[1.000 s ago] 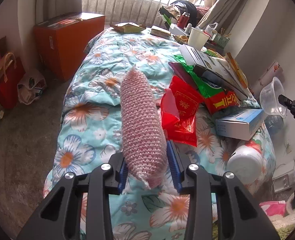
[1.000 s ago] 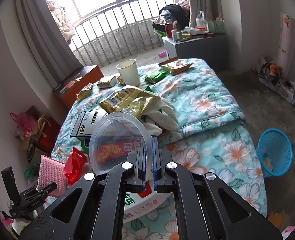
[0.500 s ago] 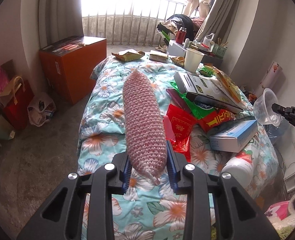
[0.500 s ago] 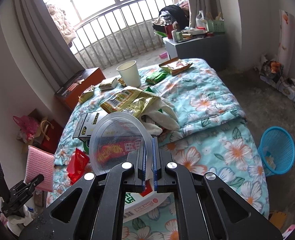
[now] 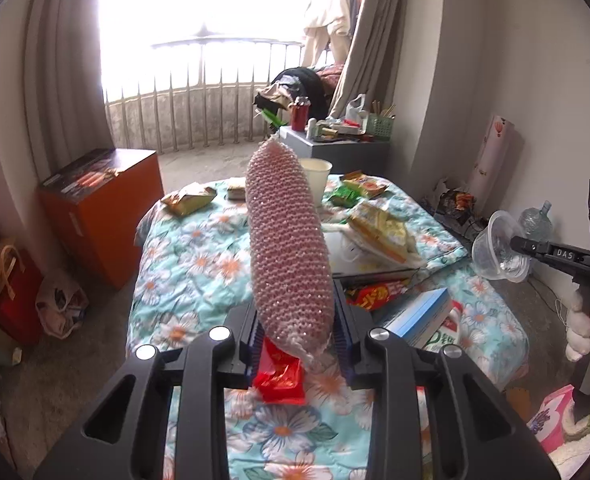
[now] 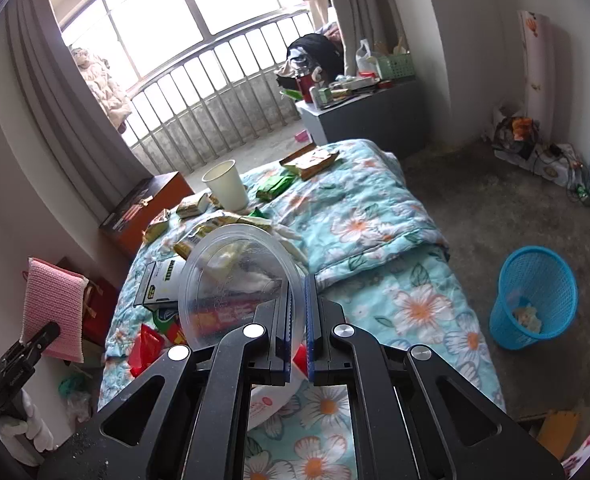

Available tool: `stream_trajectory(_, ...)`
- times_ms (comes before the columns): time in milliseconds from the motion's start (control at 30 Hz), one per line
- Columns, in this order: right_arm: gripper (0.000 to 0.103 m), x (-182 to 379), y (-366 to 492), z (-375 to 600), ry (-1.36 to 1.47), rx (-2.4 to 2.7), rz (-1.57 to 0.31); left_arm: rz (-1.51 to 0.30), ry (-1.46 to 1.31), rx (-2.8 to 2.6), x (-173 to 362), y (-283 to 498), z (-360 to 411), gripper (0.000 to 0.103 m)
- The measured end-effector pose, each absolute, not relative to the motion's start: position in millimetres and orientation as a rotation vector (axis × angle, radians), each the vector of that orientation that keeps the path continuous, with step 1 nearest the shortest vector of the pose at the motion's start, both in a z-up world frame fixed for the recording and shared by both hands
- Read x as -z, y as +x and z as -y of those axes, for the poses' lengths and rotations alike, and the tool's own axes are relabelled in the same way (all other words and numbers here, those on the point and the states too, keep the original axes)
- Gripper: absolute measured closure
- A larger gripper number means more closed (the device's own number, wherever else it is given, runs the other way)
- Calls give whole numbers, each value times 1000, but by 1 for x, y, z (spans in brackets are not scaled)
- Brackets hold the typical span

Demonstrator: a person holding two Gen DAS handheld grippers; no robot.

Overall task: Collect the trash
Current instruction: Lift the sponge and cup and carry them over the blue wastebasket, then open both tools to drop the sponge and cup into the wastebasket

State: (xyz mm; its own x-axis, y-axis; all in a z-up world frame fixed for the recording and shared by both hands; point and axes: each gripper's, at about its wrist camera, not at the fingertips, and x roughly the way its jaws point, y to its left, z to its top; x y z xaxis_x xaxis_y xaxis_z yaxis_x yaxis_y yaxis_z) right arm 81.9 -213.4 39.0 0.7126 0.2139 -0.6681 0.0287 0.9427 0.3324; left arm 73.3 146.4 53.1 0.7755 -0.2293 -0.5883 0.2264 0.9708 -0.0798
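A: Left tool (image 5: 297, 342) is clamped on the lower end of the pink knitted pad (image 5: 289, 248); pad's long axis runs straight out ahead along the fingers, clear of the bed (image 6: 379, 216). Right tool (image 6: 298, 322) is fully closed, pinching the rim of the clear plastic bowl (image 6: 235, 280) — mouth faces the camera.

B: Where's the drop?

A: Blue basket (image 6: 535, 298) on the floor, off the right side of the bed. Right tool is the nearer one, I'd say; the left sits at the far side with the bed between.

B: Anything in the way?

A: Floor around the basket looks clear. Left has to cross over the bed litter — black box (image 6: 161, 282), paper cup (image 6: 227, 184), yellow snack bags (image 5: 383, 232), red wrappers (image 5: 281, 374). The pad sticks out far, so it could sweep the cup if carried low.

B: Still to collect?

A: Most of that litter, by the look of it.
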Motion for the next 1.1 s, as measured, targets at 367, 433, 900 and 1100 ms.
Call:
stream_trajectory(367, 99, -55, 28, 335, 444, 249, -642, -571, 95, 706, -117, 127, -4, 74)
stream_trajectory(433, 99, -50, 16, 361, 477, 325, -627, -593, 128, 810, -123, 138, 36, 74)
stream_trajectory(900, 99, 82, 31, 512, 761, 562, -792, -1069, 466, 1141, -4, 214, 371, 73)
stream_trajectory(1100, 99, 162, 65, 566, 898, 601, -897, -1212, 561, 1099, 80, 240, 464, 73)
